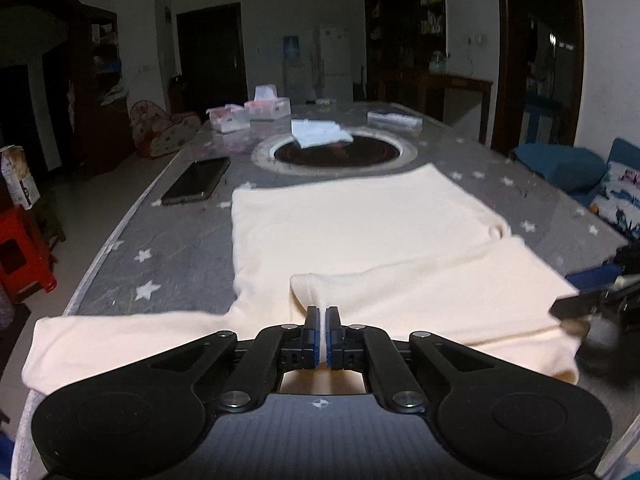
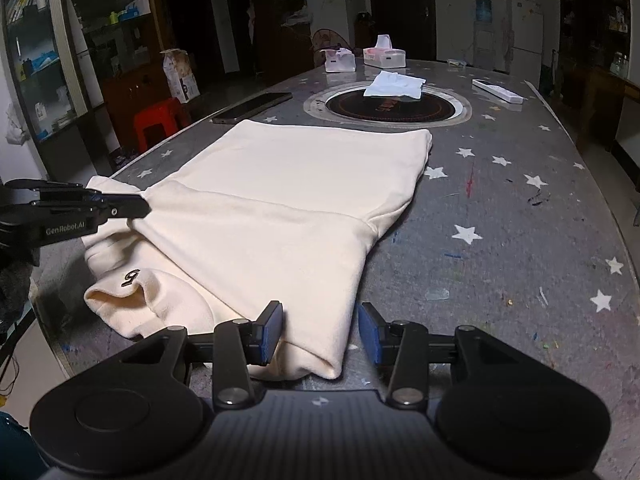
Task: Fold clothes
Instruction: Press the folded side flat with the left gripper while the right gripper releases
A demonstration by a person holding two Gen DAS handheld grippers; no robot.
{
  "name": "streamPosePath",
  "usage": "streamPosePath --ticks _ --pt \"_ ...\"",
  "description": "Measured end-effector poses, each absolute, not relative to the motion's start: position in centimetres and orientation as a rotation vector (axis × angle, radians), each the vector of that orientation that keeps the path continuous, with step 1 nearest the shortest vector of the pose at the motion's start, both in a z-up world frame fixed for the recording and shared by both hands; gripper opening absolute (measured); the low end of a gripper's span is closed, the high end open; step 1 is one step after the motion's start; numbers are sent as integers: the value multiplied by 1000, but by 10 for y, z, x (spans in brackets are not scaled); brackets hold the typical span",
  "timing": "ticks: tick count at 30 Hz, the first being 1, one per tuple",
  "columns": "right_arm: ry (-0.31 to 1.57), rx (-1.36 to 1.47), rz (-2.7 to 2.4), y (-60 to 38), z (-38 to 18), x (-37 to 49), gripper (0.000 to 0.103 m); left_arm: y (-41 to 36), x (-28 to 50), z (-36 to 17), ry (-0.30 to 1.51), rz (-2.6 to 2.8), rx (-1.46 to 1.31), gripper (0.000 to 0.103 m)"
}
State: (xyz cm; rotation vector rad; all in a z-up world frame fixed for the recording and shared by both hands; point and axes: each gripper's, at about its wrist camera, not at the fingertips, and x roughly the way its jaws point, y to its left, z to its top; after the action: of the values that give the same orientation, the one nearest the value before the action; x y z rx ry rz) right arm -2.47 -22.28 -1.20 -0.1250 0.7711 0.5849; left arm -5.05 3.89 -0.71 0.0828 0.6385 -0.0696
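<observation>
Nearest the left wrist lens, the left gripper (image 1: 322,314) is pinching a thin ridge of the cream, soft-knit long-sleeved top (image 1: 360,232), its blue pads pressed together on the fabric near the folded-in sleeve edge. In the right wrist view the right gripper (image 2: 320,330) is standing with its jaws spread, straddling the near folded corner of the same top without pressing on it.

The top is lying flat on the grey star-printed table (image 2: 500,220), one sleeve folded over the body and the other trailing toward the near left table edge.

Risks, as a judgement: the left grip is catching only a narrow pleat, so a lift could be slipping free or dragging one layer alone and undoing the fold. The right jaws, if closing now, may be taking the thick corner unevenly. The loose sleeve may be sliding off the edge.

Counted: two grippers, one top, one dark phone (image 1: 198,180), two white tissue boxes (image 2: 384,56), one white folded cloth (image 2: 394,85) on the round black hob.
</observation>
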Motion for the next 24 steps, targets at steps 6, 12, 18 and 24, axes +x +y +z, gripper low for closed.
streamPosePath --ticks 6,12,18,24 --pt "734 -155 597 -219 -1 -20 42 43 -52 5 599 -57 66 9" --pt "700 -155 600 -209 2 -3 42 32 -39 -3 604 -129 59 9" --pt "697 -144 618 -195 -4 15 41 38 -34 -19 657 -112 35 11" --pt "720 -162 627 -187 -15 22 41 50 -45 -12 641 -68 0 21"
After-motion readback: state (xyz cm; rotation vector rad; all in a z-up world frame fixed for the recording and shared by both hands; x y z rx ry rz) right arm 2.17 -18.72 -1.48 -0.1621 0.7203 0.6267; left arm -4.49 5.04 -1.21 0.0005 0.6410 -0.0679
